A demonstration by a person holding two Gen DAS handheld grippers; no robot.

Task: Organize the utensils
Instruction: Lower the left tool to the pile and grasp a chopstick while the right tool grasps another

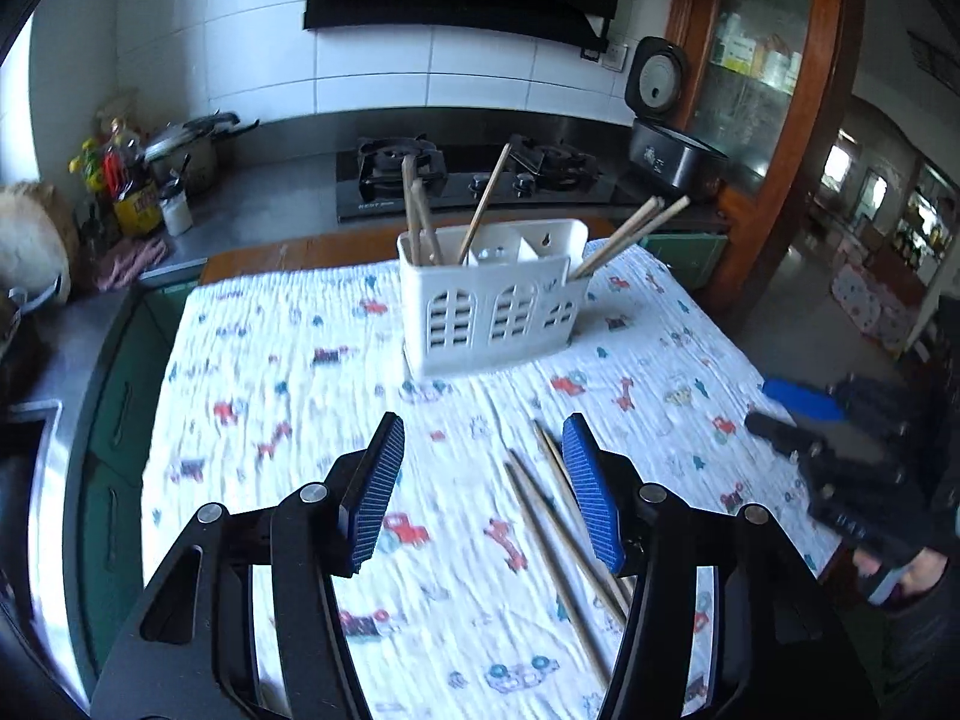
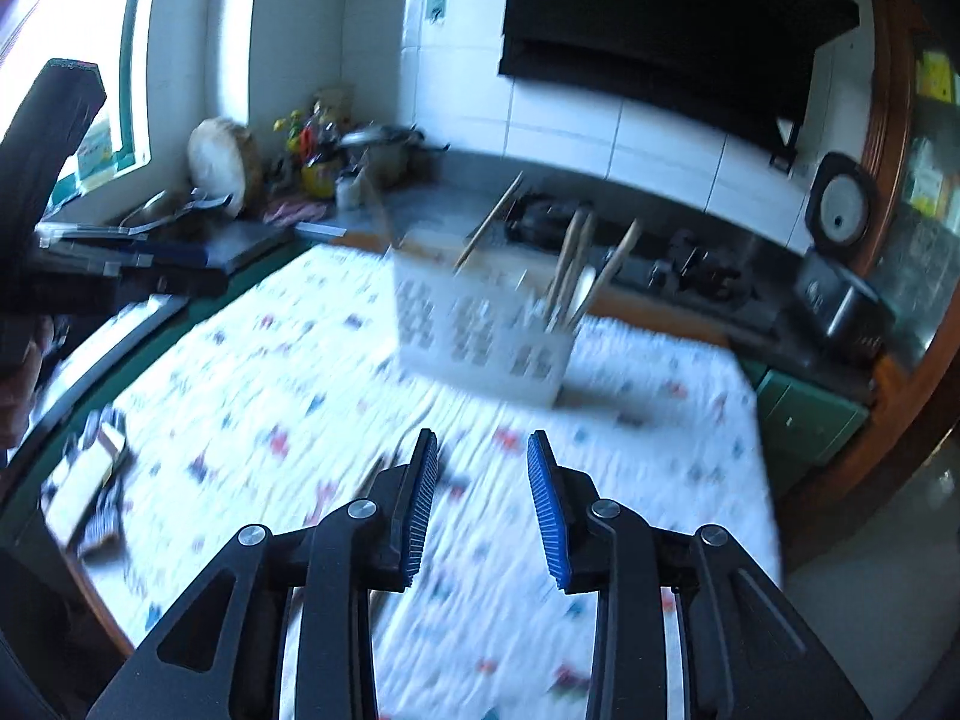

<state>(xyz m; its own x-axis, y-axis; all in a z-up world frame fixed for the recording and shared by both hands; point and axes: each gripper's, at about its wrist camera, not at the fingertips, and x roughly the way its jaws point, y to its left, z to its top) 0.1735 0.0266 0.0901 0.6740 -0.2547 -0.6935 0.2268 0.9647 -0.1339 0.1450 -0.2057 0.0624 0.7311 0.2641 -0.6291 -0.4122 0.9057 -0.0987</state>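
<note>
White caddy: your utensil holder (image 1: pixel 489 303) stood upright at the far middle of the patterned cloth (image 1: pixel 282 372), its three compartments open upward so sticks could drop in from above.
Sticks already sorted: chopsticks leaned in the left compartment (image 1: pixel 420 213) and in the right one (image 1: pixel 624 237), tips splayed outward because the slots were wider than the sticks; the middle slot looked empty of chopsticks.
Left gripper: your left gripper (image 1: pixel 483 480) hung over the near cloth with its blue pads released and nothing between them, tilted downward as if lining up on a pick.
Loose chopsticks: the remaining chopsticks (image 1: pixel 549 528) lay flat on the cloth, near and just right of centre, running partly under the left gripper's right-hand pad; they lay almost parallel, which I judged would let you take several at once.
Right gripper: your right gripper (image 2: pixel 483 498) was also released and empty, its gap narrower, pointing at the cloth in front of the caddy; its own view was heavily blurred.
Far right: its dark body (image 1: pixel 840 480) sat off the cloth's right edge, clear of the left gripper's reach.
</note>
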